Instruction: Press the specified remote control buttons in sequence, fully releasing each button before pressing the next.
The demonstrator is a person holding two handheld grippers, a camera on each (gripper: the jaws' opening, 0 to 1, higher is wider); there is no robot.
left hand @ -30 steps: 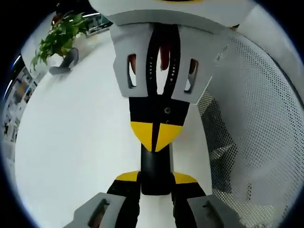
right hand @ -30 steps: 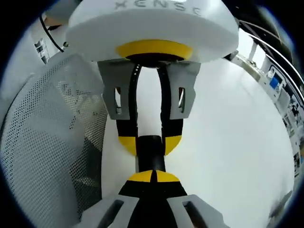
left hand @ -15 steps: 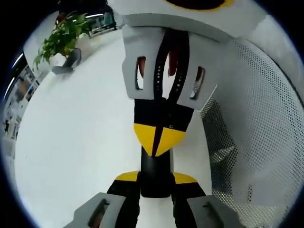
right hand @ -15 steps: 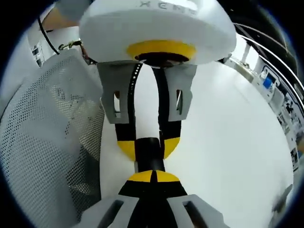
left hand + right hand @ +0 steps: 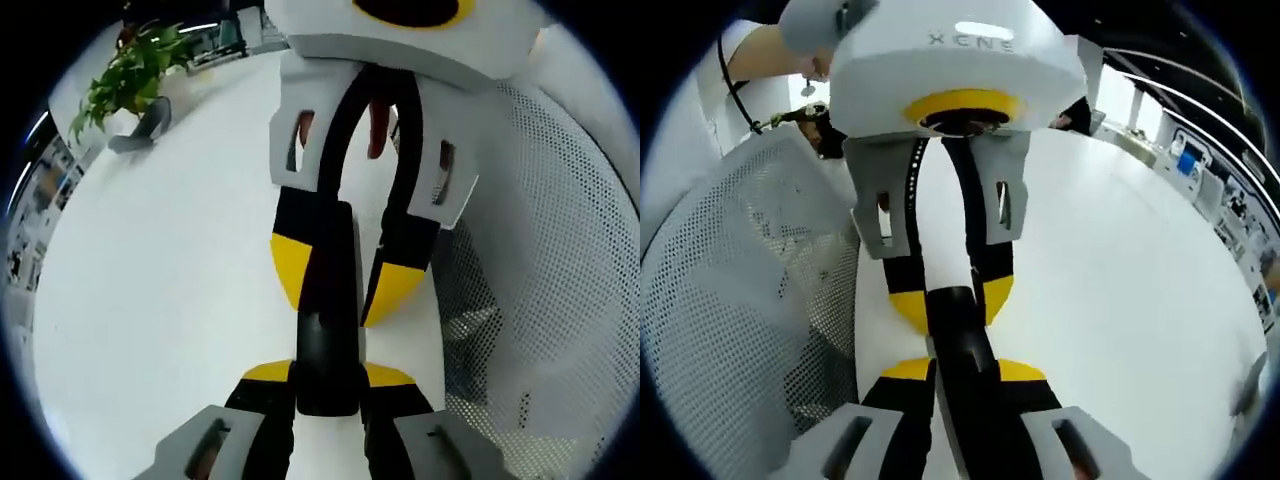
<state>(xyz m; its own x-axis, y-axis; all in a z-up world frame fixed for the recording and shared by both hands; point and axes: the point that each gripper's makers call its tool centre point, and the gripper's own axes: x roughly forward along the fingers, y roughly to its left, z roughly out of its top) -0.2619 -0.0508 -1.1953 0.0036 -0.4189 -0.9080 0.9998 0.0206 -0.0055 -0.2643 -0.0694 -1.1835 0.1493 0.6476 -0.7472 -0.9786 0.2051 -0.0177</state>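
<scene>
Remote control (image 5: pixel 325 340) lies on the table (image 5: pixel 160 300), mesh basket (image 5: pixel 540 280) just beside.

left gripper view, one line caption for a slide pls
Two grippers hold a black remote end to end above a white table, beside a mesh basket.

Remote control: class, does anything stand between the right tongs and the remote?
Nothing visible does. The left tongs grip one end of the black remote, and its other end lies directly between the spread jaws of the right tongs. The white mesh basket sits off to one side, clear of them.
</scene>
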